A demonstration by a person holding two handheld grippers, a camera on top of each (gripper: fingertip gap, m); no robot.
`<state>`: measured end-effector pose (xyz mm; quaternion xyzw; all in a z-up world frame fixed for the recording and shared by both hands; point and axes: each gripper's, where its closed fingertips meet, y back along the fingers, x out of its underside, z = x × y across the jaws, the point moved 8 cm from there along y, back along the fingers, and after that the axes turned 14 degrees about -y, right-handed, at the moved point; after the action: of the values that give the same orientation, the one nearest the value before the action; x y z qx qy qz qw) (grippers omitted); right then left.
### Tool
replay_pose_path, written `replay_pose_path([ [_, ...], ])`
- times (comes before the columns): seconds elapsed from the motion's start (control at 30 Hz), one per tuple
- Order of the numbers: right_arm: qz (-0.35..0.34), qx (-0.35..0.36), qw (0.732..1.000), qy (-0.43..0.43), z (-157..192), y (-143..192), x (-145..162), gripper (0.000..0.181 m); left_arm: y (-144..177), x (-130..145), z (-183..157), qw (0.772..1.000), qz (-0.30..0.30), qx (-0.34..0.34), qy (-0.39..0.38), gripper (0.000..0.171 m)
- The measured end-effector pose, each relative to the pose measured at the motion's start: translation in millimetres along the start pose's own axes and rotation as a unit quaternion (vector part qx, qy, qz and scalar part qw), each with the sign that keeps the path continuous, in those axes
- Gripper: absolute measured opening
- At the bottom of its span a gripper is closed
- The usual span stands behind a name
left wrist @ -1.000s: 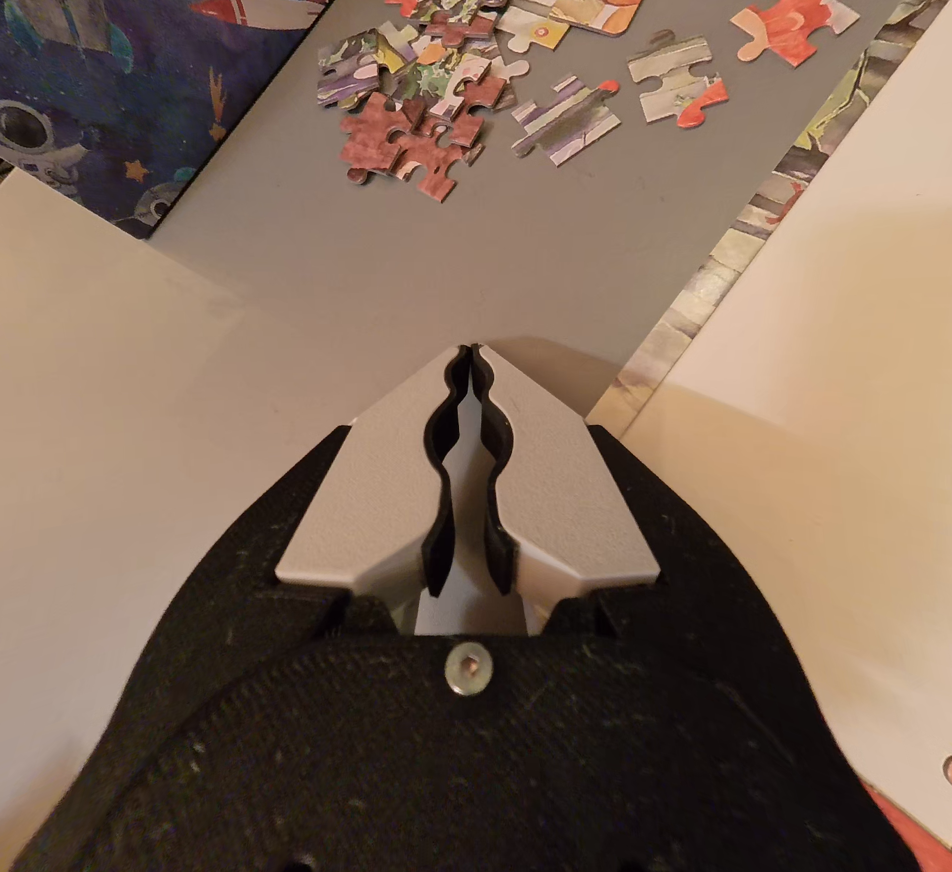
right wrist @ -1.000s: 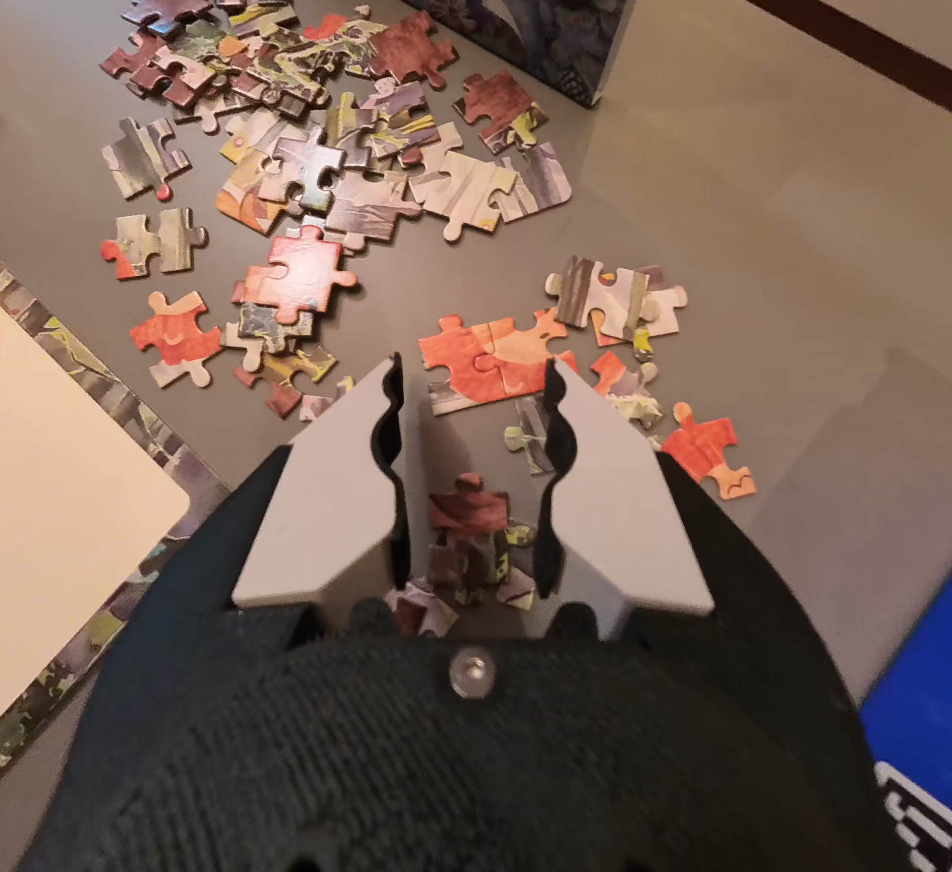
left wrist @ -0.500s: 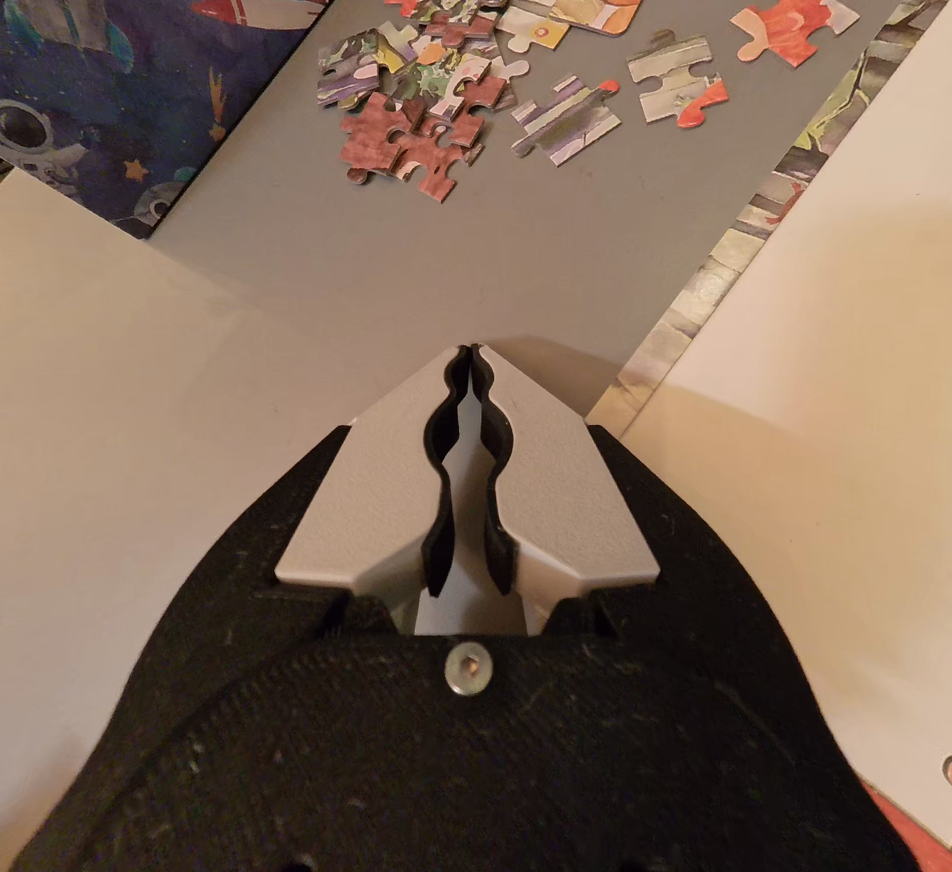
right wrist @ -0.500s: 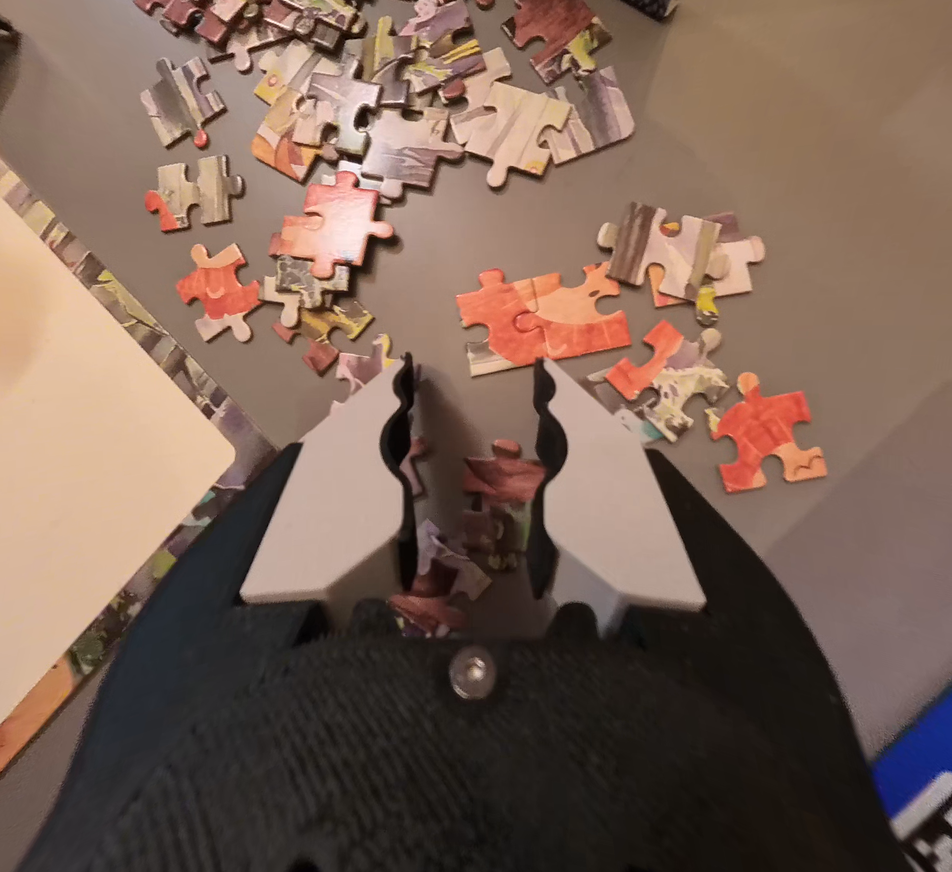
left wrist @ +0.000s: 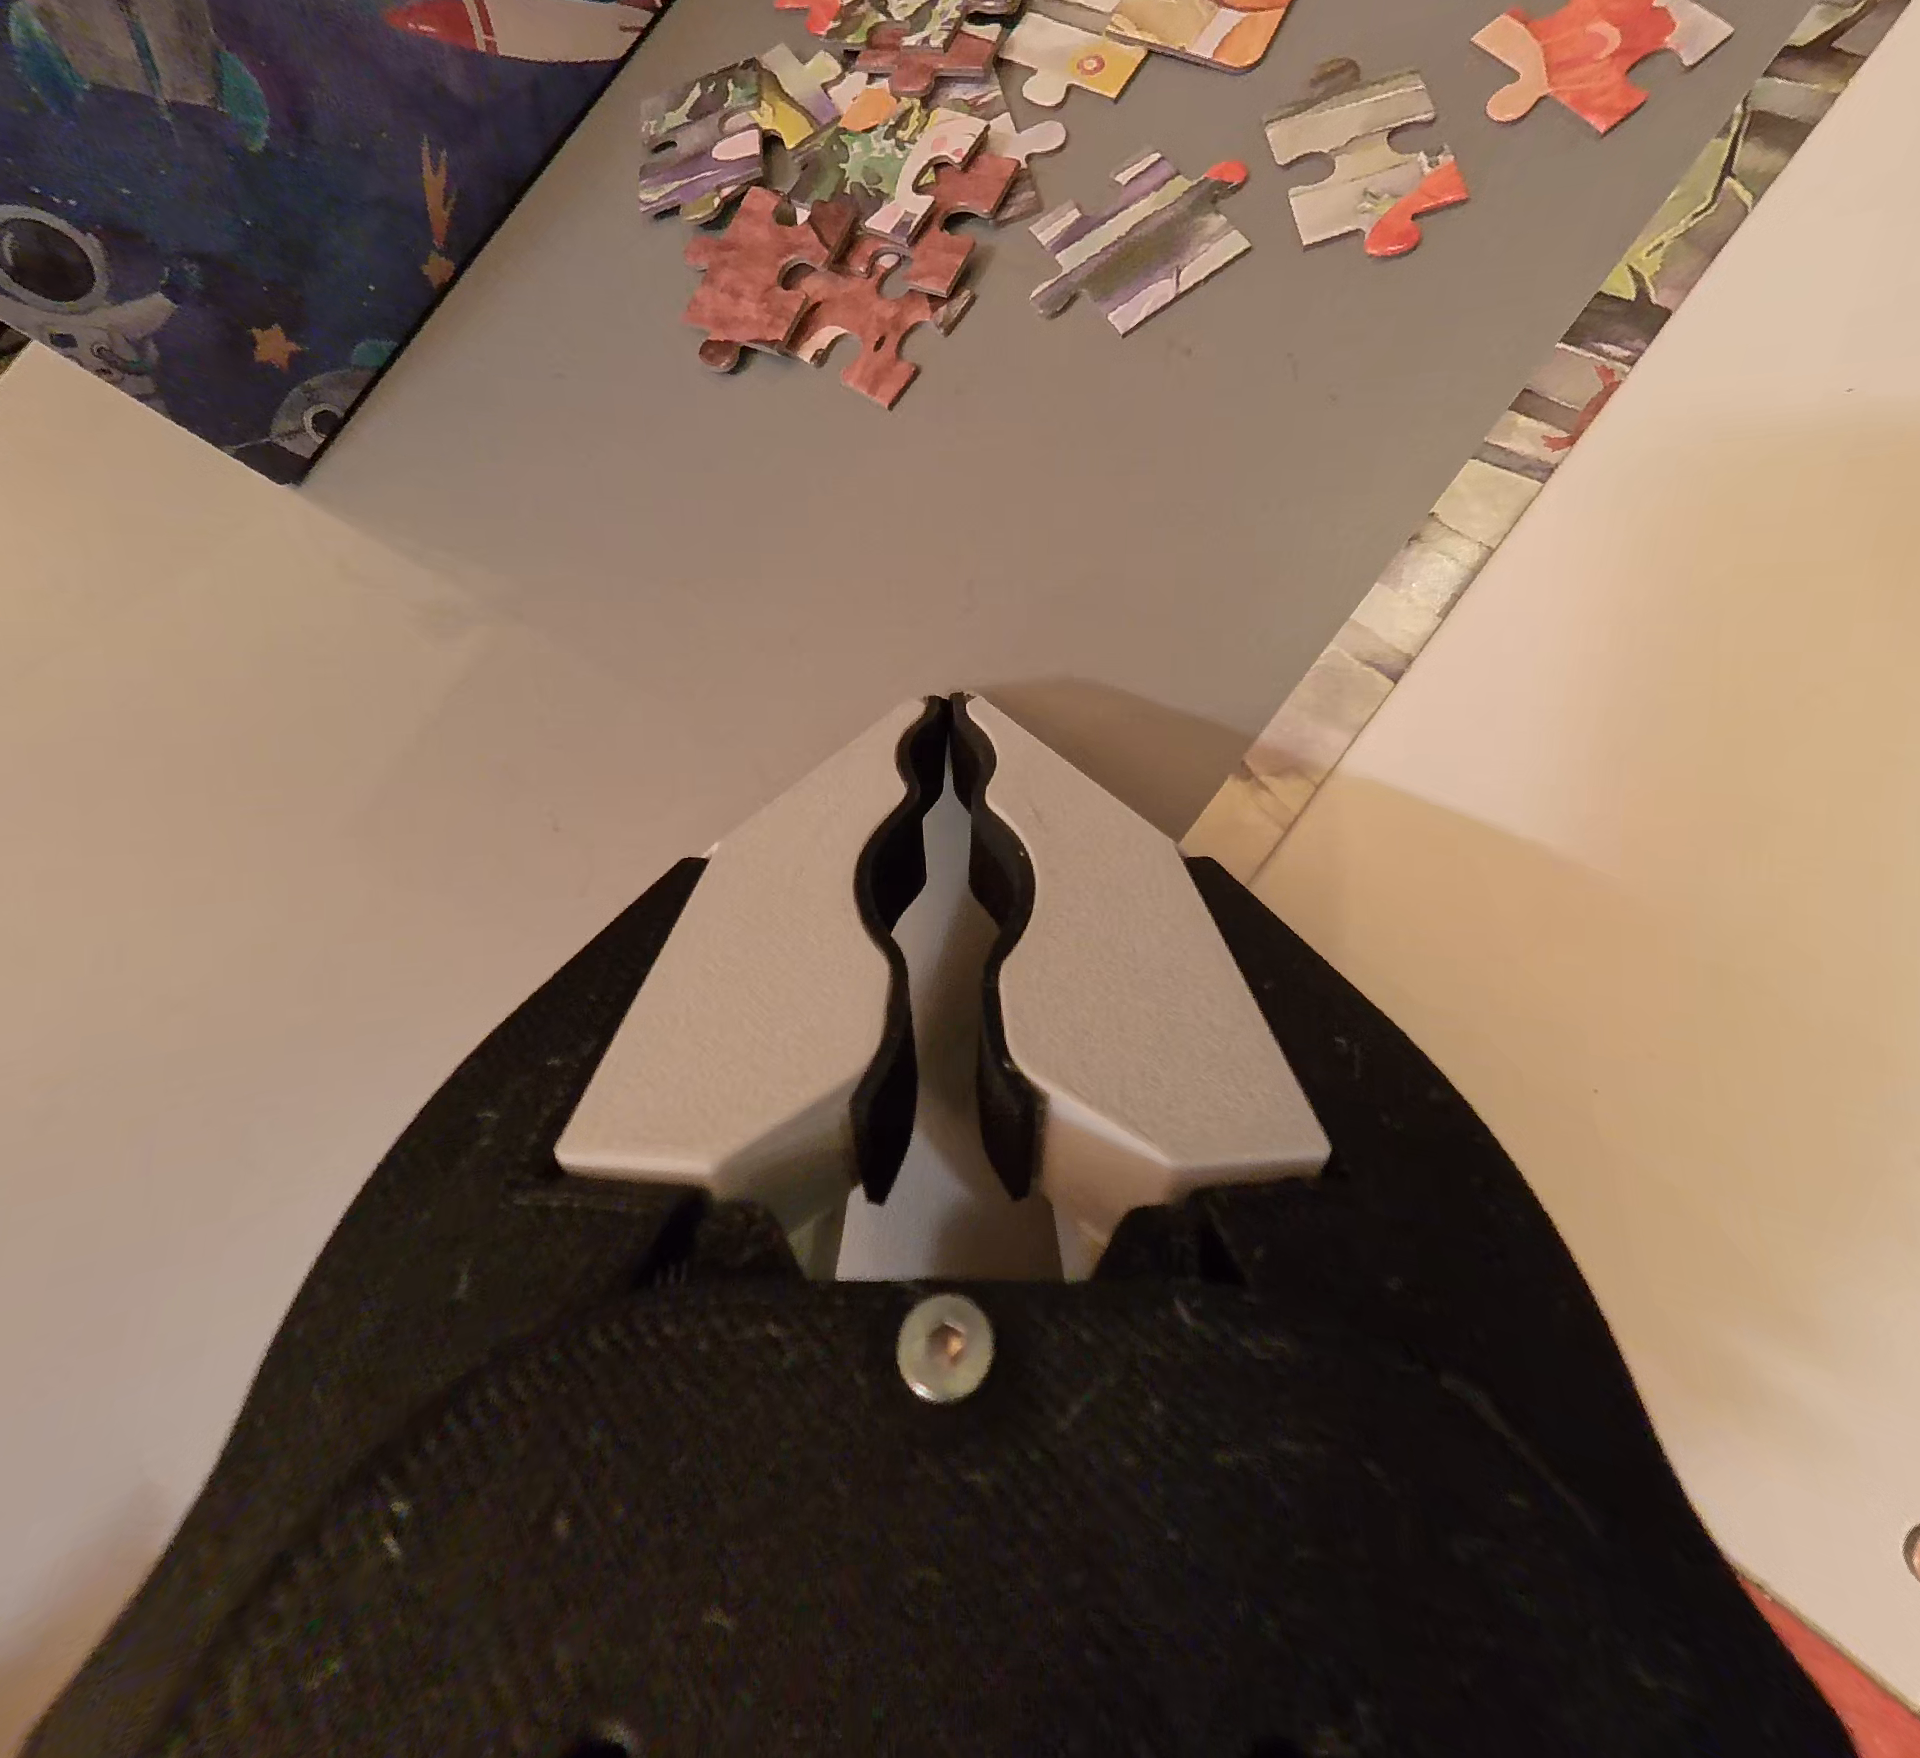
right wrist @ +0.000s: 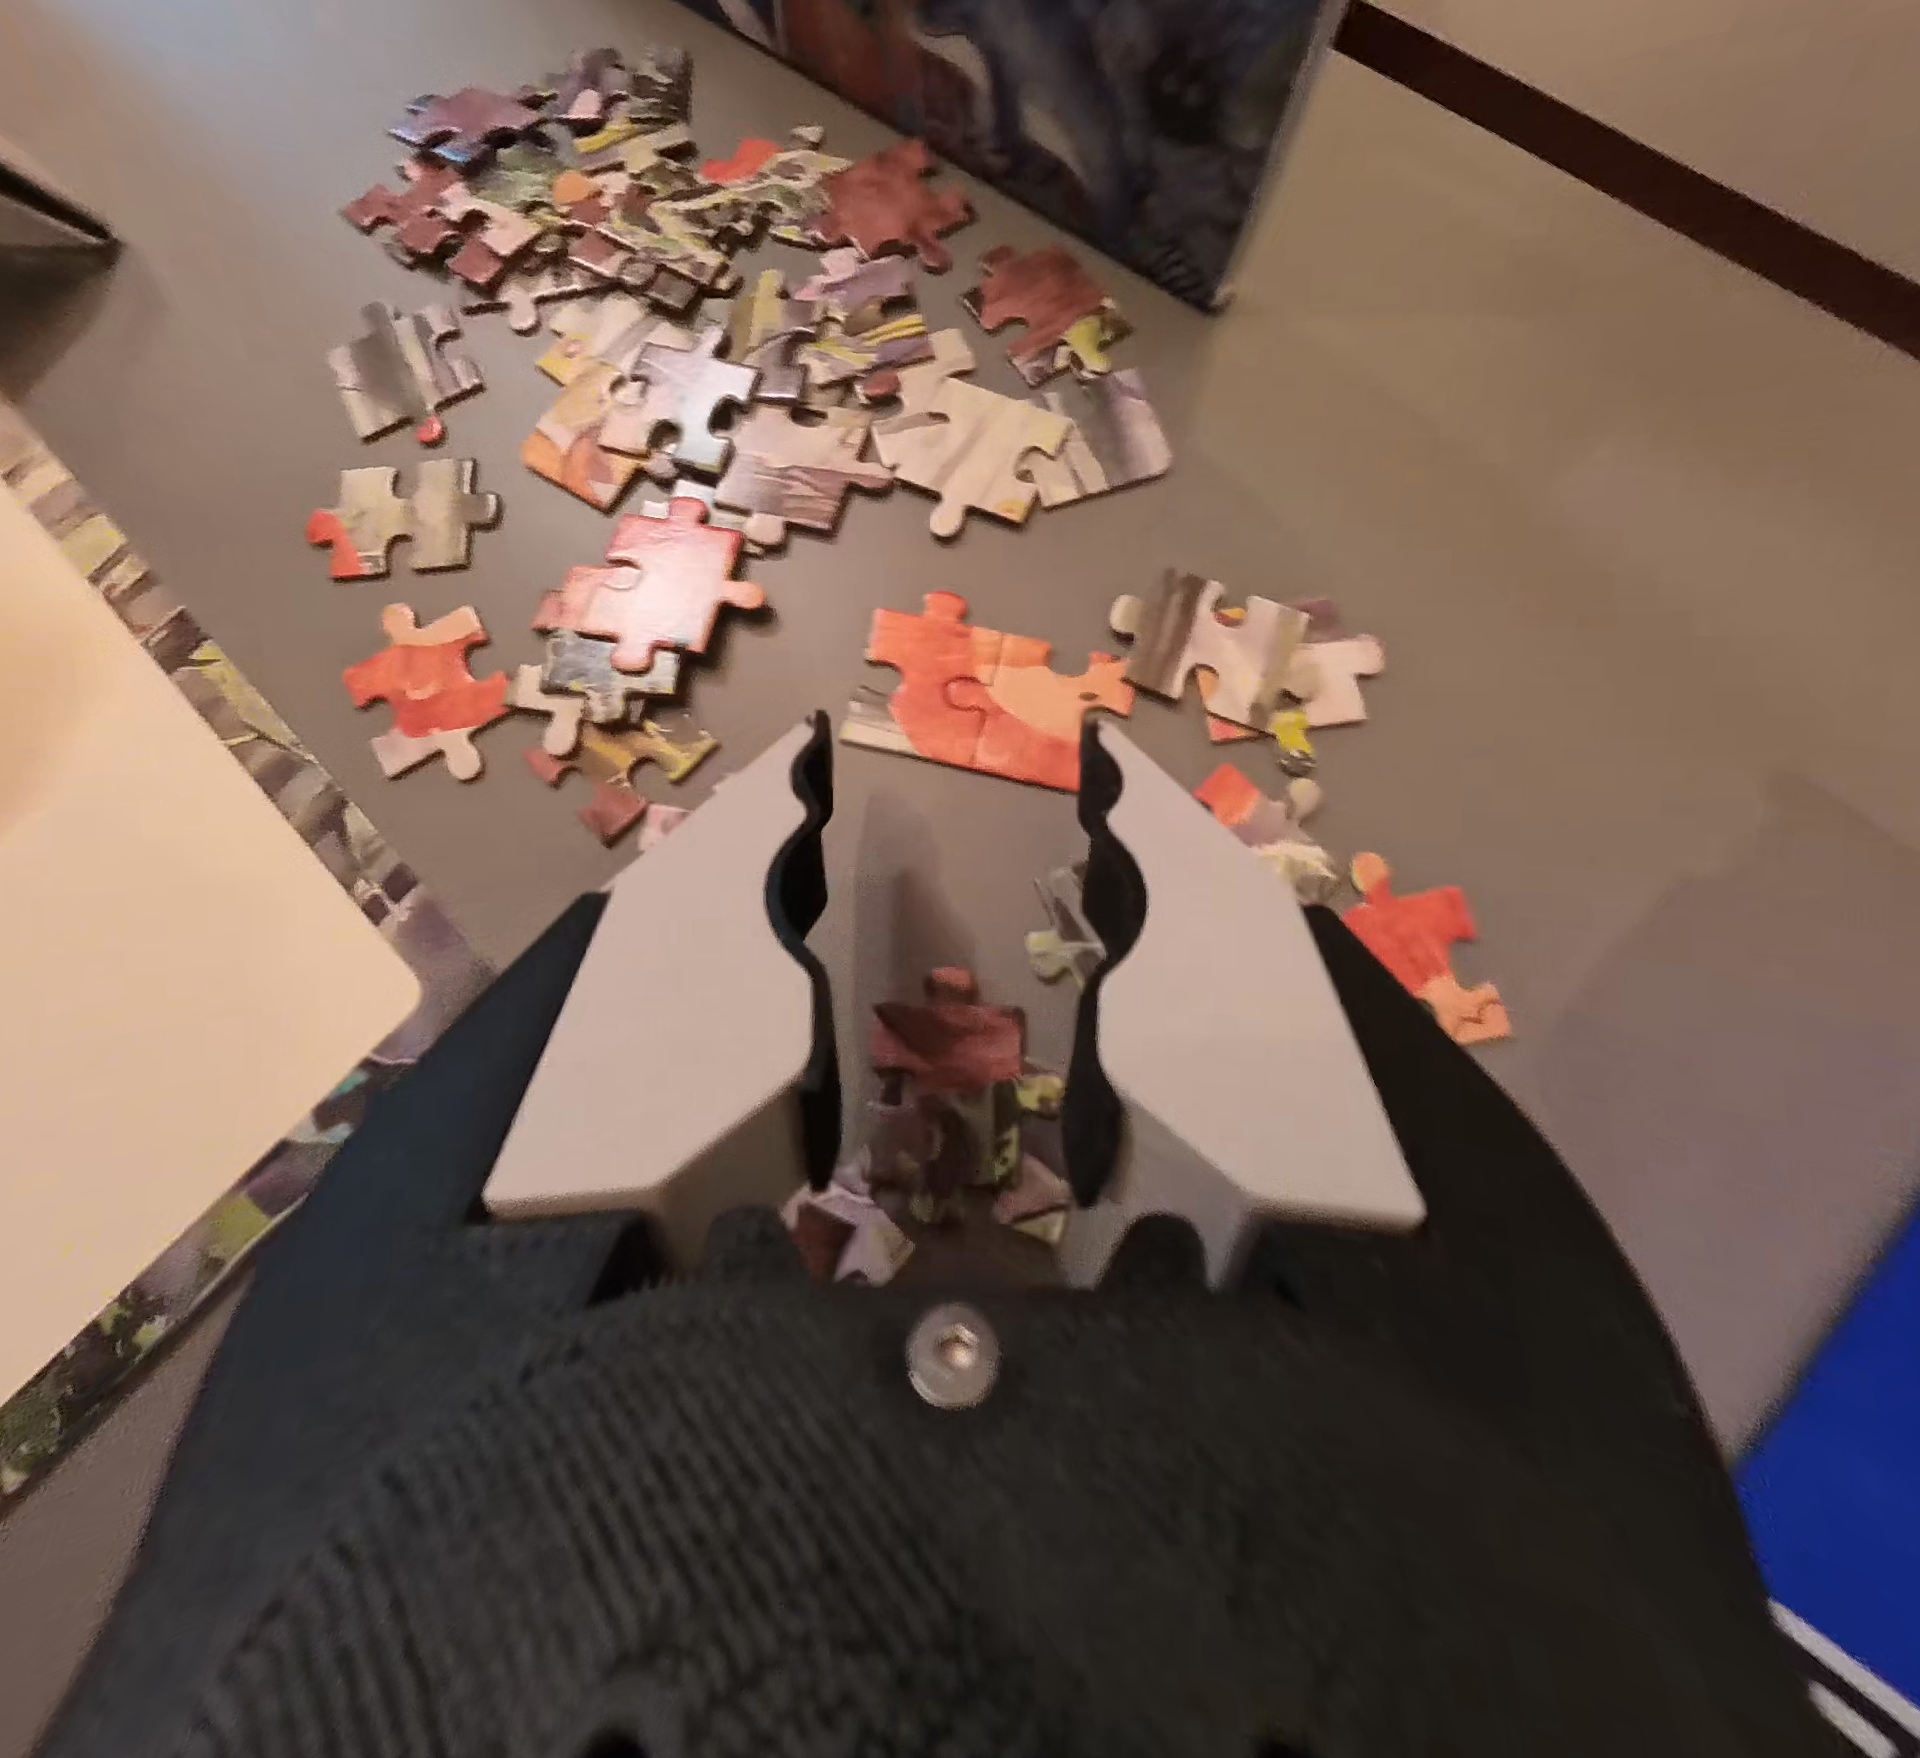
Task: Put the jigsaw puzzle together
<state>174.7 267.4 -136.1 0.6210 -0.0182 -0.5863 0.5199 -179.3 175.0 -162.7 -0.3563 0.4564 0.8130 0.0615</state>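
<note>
While I log this moment, my left gripper [left wrist: 951, 700] is clenched, its tips meeting with nothing between them. It hangs over the grey table [left wrist: 790, 555], between a cream sheet [left wrist: 260, 773] on its left and the puzzle board [left wrist: 1621, 773] on its right.

Item: puzzle board. Cream centre, patterned border [left wrist: 1382, 628] running along its near edge. Seen also at the left of the right wrist view [right wrist: 156, 929].

Item: my right gripper [right wrist: 951, 742]. Released, jaws wide apart, empty. It is above the table, with a dark red piece [right wrist: 945, 1033] lying on the surface between the fingers, on top of a few purple and green pieces.

Item: two joined orange pieces [right wrist: 987, 700], just past the right gripper's tips.

Item: red piece [right wrist: 655, 591], ahead and left of the tips, resting on other pieces.

Item: orange piece [right wrist: 1429, 960], just right of the right finger.

Item: grey-striped joined pieces [right wrist: 1247, 659], right of the orange pair.

Item: main heap of loose pieces [right wrist: 665, 306], farther out, many overlapping. In the left wrist view the same heap [left wrist: 935, 77] lies well ahead of the clenched tips, with brown-red pieces [left wrist: 821, 285] nearest.

Item: puzzle box [right wrist: 987, 15], dark blue, standing behind the heap. Its space-themed face [left wrist: 208, 98] fills the upper left of the left wrist view.

Item: blue object [right wrist: 1849, 1396], lower right edge of the right wrist view; I cannot tell what it is.
</note>
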Motion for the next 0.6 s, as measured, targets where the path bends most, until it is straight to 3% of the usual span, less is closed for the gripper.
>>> replay_pose_path([
  [0.2, 0.009, -0.009, 0.999, -0.030, -9, -5, 5, 0.048, 0, 0, 0, 1.000, 0.000, -0.001, -0.002, 0.001],
  [0.47, 0.037, 0.008, 0.999, -0.008, -8, -14, 12, 0.056, 0, 0, -1, 1.000, 0.000, -0.003, -0.004, 0.001],
  [0.6, 0.059, -0.038, 0.997, -0.015, 1, -11, 14, 0.045, 0, 0, -1, 1.000, 0.000, -0.002, -0.004, 0.001],
])
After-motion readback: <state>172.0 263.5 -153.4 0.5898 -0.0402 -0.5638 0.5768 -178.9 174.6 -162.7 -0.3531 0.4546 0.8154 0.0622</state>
